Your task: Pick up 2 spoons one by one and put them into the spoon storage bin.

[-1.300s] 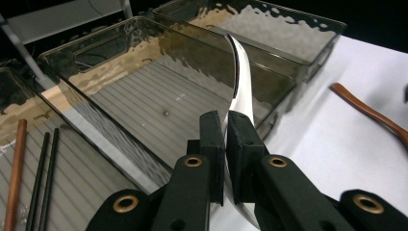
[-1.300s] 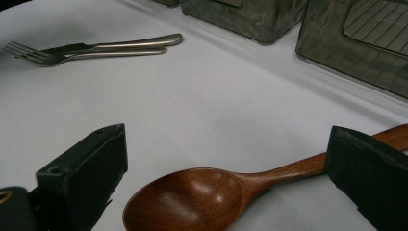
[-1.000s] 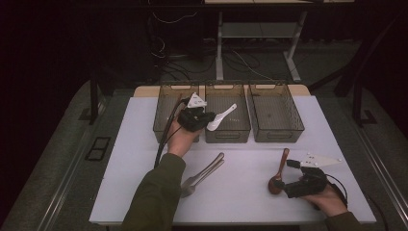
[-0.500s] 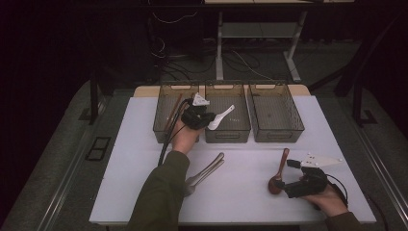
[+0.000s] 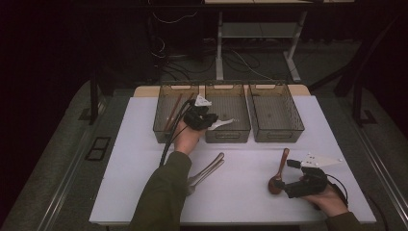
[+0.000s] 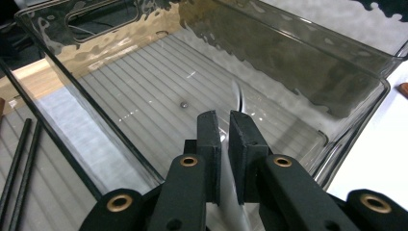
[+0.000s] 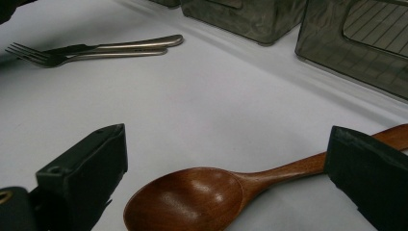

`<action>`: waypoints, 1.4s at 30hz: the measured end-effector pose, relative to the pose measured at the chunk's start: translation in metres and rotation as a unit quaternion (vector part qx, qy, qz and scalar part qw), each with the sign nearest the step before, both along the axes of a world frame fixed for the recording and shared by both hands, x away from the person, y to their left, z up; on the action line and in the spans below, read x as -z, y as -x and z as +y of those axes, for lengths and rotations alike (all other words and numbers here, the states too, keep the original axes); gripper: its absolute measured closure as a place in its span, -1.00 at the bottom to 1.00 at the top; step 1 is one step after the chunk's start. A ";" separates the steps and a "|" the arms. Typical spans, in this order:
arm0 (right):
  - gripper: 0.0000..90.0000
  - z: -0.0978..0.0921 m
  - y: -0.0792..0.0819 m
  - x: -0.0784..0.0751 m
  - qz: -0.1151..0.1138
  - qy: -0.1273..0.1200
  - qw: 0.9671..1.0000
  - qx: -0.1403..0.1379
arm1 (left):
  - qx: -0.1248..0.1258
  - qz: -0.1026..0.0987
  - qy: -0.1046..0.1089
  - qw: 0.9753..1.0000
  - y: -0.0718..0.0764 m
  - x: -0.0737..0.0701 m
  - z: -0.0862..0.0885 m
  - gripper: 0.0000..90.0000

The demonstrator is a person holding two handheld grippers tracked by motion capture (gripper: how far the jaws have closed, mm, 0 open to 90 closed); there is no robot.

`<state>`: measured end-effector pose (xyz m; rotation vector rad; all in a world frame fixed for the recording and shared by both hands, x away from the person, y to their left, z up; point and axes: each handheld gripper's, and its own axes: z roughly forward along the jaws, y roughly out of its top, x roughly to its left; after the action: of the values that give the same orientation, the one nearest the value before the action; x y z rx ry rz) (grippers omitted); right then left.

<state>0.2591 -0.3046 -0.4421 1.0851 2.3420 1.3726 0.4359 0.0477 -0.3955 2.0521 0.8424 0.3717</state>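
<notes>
Smoked-plastic bins stand in a row of three at the far side of the white worktop. The left bin contains thin dark sticks. The left claw hovers over the middle bin, its jaws clamped on the handle of a white spoon, which hangs above the ribbed bin floor. The right bin stands just beside the middle one. On the near worktop, metal forks lie side by side, left of centre. Further right, a brown wooden spoon lies flat on the worktop. The right claw rests on the worktop with its jaws wide apart, one on each side of the spoon's bowl and neck.
</notes>
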 end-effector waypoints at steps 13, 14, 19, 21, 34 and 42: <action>-0.97 0.000 0.000 0.000 0.000 0.000 1.000 0.000 | 0.011 -0.012 0.032 0.999 0.014 -0.016 0.005 0.48; -0.97 0.000 0.000 0.000 0.000 0.000 1.000 0.000 | 0.013 -0.016 0.034 0.999 0.017 -0.018 0.006 0.43; -0.97 0.000 0.000 0.000 0.000 0.000 1.000 0.000 | 0.030 -0.010 0.045 0.999 0.032 -0.023 0.015 0.25; -0.97 0.000 0.000 0.000 0.000 0.001 1.000 0.000 | 0.035 -0.013 0.047 0.998 0.040 -0.025 0.019 0.18; -0.97 0.001 0.000 0.000 0.002 0.000 1.000 0.001 | 0.061 -0.027 0.049 0.997 0.089 -0.015 0.048 -0.17; -0.97 0.000 0.000 0.000 0.000 -0.001 1.000 0.001 | 0.066 -0.024 0.051 0.996 0.115 0.000 0.067 -0.36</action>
<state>0.2591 -0.3044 -0.4422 1.0868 2.3393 1.3757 0.3212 0.1142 -0.3956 1.9824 0.6796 0.2984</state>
